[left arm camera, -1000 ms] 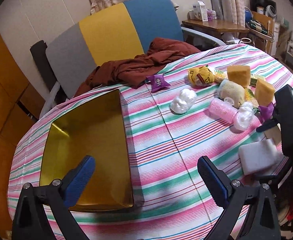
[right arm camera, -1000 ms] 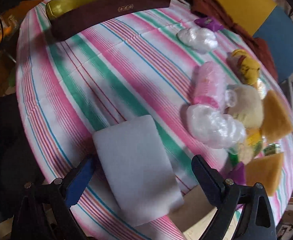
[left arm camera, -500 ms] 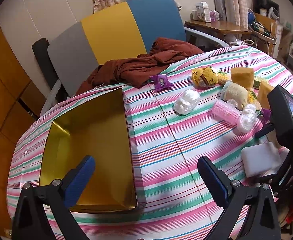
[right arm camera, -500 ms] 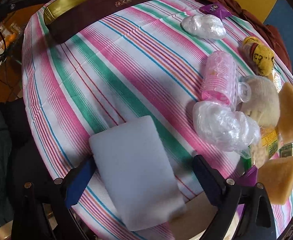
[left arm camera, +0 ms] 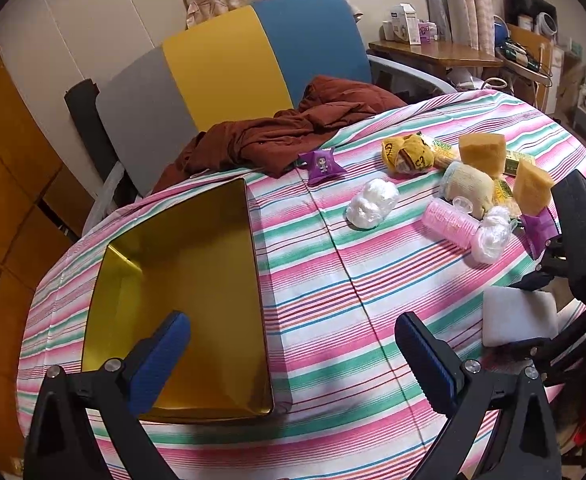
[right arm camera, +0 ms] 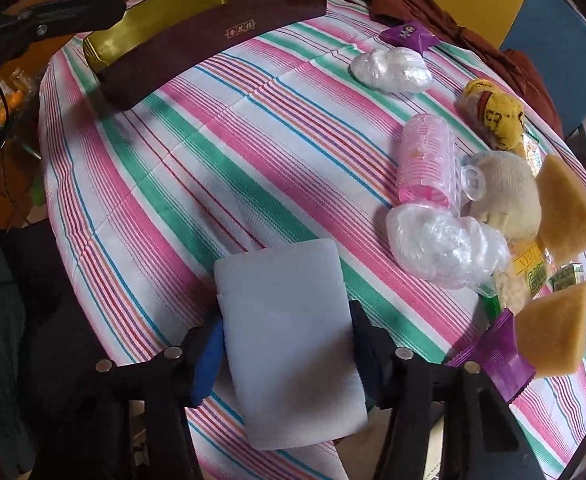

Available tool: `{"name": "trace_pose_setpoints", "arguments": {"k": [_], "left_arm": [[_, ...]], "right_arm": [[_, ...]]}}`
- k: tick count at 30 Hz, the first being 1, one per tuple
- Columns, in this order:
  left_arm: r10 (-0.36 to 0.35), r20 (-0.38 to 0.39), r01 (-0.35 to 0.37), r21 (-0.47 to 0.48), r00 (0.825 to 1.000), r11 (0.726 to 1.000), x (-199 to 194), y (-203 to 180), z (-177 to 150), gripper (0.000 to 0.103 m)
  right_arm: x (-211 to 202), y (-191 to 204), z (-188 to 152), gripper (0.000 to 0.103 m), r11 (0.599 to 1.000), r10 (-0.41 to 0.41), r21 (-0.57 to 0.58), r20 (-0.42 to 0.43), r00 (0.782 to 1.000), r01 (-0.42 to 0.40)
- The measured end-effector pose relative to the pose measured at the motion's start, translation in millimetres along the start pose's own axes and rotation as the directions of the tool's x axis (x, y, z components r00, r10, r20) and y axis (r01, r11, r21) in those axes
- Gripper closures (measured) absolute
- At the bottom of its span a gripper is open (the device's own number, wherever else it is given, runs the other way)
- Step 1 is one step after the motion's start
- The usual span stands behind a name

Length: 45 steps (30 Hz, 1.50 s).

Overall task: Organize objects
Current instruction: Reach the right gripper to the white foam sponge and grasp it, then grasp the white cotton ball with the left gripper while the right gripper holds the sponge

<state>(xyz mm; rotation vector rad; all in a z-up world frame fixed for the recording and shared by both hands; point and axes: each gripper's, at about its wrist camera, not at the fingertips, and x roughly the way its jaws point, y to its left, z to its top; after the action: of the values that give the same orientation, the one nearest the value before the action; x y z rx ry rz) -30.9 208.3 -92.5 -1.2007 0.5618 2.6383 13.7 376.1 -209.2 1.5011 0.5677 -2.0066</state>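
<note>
My right gripper (right arm camera: 287, 356) is shut on a white foam block (right arm camera: 289, 332) at the near edge of the striped table; the block also shows in the left wrist view (left arm camera: 519, 314). My left gripper (left arm camera: 293, 356) is open and empty, hovering over the near right corner of a gold-lined box (left arm camera: 177, 280), whose dark red outer wall shows in the right wrist view (right arm camera: 213, 40). Loose items lie in a cluster on the right: a pink roll (right arm camera: 427, 160), two clear plastic wads (right arm camera: 441, 244) (right arm camera: 391, 68), a yellow pouch (right arm camera: 493, 116), two tan sponges (right arm camera: 567, 210) (right arm camera: 553, 330).
A purple packet (left arm camera: 321, 164) lies near a brown cloth (left arm camera: 293, 136) draped over the table's far edge and a chair (left arm camera: 221, 72). A cream soft ball (right arm camera: 509, 194) and green-yellow packets (right arm camera: 533, 272) sit among the cluster. A purple packet (right arm camera: 493, 356) lies by my right finger.
My right gripper's jaws have closed onto the white foam block, which lay between them while they were open. The left gripper has drawn back a little, still open.
</note>
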Motion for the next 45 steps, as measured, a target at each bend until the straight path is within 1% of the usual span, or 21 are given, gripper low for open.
{"name": "trace_pose_setpoints", "arguments": {"k": [3,7,8,9,10,11,13,16,17,18,21,23,25,28,31,33,34,36,39,42,45], "left_arm": [[0.010,0.017,-0.010,-0.001,1.000,1.000,-3,2,1,0.000],[0.006,0.039,-0.006,0.000,0.999,1.000,-4,3,4,0.000],[-0.005,0.044,0.005,0.006,0.999,1.000,-3,2,5,0.000],[-0.020,0.046,0.019,0.016,0.999,1.000,-1,1,7,0.000],[-0.028,0.046,0.027,0.022,0.999,0.999,0,0,8,0.000],[-0.034,0.047,0.033,0.034,0.998,0.999,2,-2,11,0.000],[-0.041,0.055,0.038,0.050,0.998,0.998,4,-5,20,0.000],[-0.077,0.050,0.074,0.062,0.996,0.995,12,-10,41,0.000],[-0.094,0.042,0.091,0.073,0.995,0.993,20,-13,52,0.000],[-0.094,0.028,0.092,0.088,0.995,0.992,27,-16,60,0.000],[-0.132,-0.014,0.132,0.124,0.991,0.983,56,-26,89,0.000],[-0.096,-0.055,0.104,0.161,0.994,0.982,79,-36,102,0.000],[-0.110,-0.105,0.130,0.211,0.988,0.969,102,-45,111,0.000],[-0.096,-0.186,0.139,0.233,0.978,0.962,133,-52,122,0.000],[-0.114,-0.201,0.156,0.211,0.973,0.965,147,-53,131,0.000],[-0.177,-0.216,0.228,0.236,0.960,0.945,150,-58,134,0.000],[-0.177,-0.210,0.230,0.259,0.961,0.938,150,-61,134,0.000],[-0.113,-0.162,0.160,0.316,0.980,0.935,151,-69,135,0.000],[-0.106,-0.198,0.175,0.373,0.974,0.911,161,-82,131,0.000],[-0.088,-0.205,0.169,0.422,0.975,0.891,169,-92,127,0.000],[-0.075,-0.223,0.170,0.443,0.972,0.880,179,-98,124,0.000]], "right_arm": [[-6,8,-7,0.049,0.999,-0.043,-0.001,0.024,0.999,0.044],[-15,10,-24,0.049,0.994,-0.077,0.088,0.072,0.994,0.071],[-19,11,-32,0.049,0.989,-0.076,0.130,0.099,0.992,0.063],[-12,16,-28,0.049,0.986,-0.069,0.160,0.120,0.990,0.050],[-18,17,-36,0.049,0.980,-0.069,0.197,0.152,0.986,0.038],[-24,11,-33,0.049,0.972,-0.078,0.232,0.174,0.982,0.036],[-43,7,-60,0.049,0.956,-0.076,0.293,0.227,0.971,0.007],[-41,-3,-46,0.049,0.924,-0.077,0.380,0.299,0.951,-0.045],[-36,-9,-29,0.049,0.918,-0.079,0.393,0.318,0.945,-0.056],[-45,-3,-39,0.049,0.910,-0.093,0.411,0.335,0.938,-0.057],[-55,-4,-43,0.049,0.891,-0.090,0.443,0.384,0.919,-0.098],[-57,-5,-48,0.049,0.884,-0.088,0.454,0.397,0.914,-0.113],[-61,-7,-54,0.049,0.877,-0.085,0.464,0.404,0.911,-0.123],[-62,-15,-60,0.049,0.863,-0.092,0.487,0.408,0.908,-0.132],[-62,-21,-66,0.048,0.852,-0.092,0.504,0.412,0.907,-0.142],[-59,-25,-67,0.048,0.848,-0.096,0.512,0.410,0.907,-0.141],[-58,-26,-67,0.048,0.846,-0.093,0.512,0.411,0.907,-0.145],[-57,-28,-66,0.048,0.845,-0.091,0.514,0.415,0.905,-0.151],[-57,-28,-65,0.048,0.845,-0.084,0.509,0.426,0.901,-0.162],[-57,-27,-64,0.048,0.847,-0.077,0.504,0.431,0.899,-0.169],[-58,-28,-63,0.048,0.844,-0.078,0.507,0.440,0.895,-0.175]]}}
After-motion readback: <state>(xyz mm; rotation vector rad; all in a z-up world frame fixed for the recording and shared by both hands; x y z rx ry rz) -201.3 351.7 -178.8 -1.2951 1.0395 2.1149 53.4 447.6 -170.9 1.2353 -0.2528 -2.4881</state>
